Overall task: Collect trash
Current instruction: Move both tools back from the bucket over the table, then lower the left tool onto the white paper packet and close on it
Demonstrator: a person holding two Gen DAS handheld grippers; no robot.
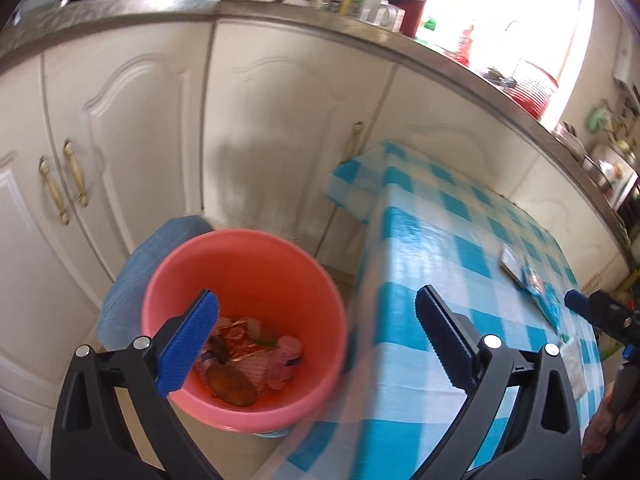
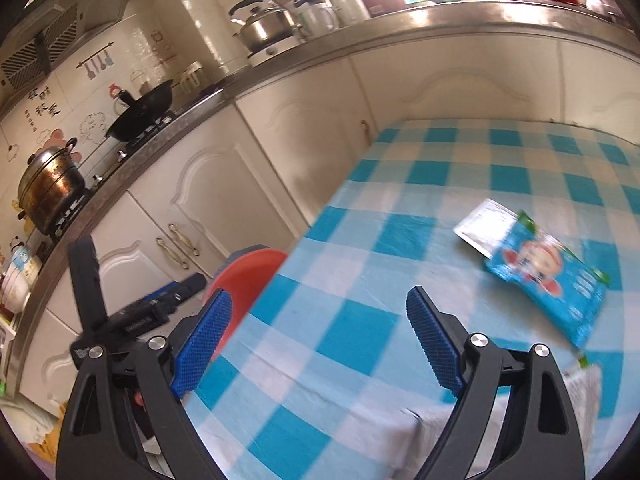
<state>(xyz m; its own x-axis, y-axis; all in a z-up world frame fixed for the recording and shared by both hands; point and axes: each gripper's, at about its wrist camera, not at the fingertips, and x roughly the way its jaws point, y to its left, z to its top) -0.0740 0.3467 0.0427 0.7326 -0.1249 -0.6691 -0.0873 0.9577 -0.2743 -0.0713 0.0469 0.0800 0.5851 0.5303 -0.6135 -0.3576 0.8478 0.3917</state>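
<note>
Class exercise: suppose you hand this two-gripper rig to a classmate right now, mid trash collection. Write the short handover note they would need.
Left gripper: open, empty, above the pink bucket beside the table.
Right gripper: open, empty, over the checked tablecloth near the table's edge.
Done: several wrappers and scraps already lie in the bucket.
Left: a blue snack packet lies on the table, overlapping a white sachet; a further white wrapper sits at the near right edge, partly hidden by the right gripper. All three still need picking up and dropping in the bucket.
</note>
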